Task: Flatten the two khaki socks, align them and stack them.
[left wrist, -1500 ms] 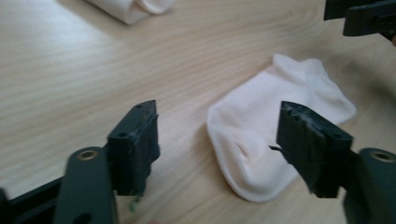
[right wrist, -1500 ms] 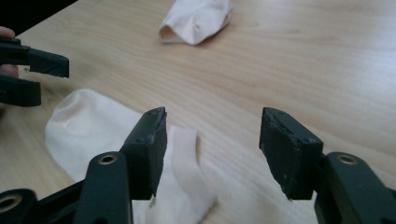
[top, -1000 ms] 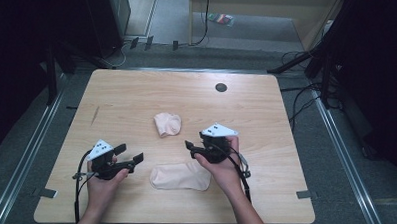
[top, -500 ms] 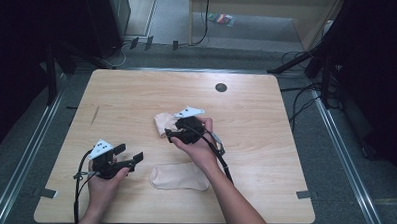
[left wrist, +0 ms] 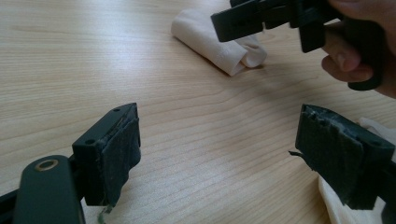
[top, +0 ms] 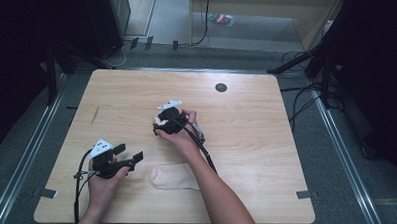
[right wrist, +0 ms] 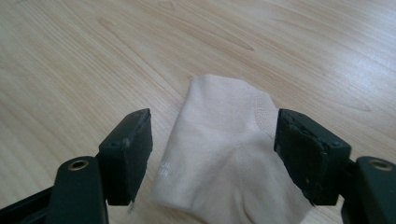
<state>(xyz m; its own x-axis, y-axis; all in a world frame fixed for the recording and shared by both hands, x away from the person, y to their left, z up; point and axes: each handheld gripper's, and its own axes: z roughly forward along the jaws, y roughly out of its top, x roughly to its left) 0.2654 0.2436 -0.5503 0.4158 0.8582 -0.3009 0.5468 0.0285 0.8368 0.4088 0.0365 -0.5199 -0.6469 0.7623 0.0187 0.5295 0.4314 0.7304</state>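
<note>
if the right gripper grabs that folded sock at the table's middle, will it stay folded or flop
Probably flop: the sock is thin knit fabric, loosely folded, so lifted layers would likely droop open. It looks light and lies flat, so it won't roll. The right gripper, jaws just opening, straddles it without pressing; its padded faces should hold cloth.

Light wooden bench [top: 257,140] on grey floor [top: 333,152]; dark surroundings; cables [top: 306,95] trail at right; metal rail [top: 23,165] at left.

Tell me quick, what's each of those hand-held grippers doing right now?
Left gripper: open, holding nothing, above the wooden table.
Right gripper: open, just been opening, straddling the folded beige cloth sock, not gripping it.
</note>
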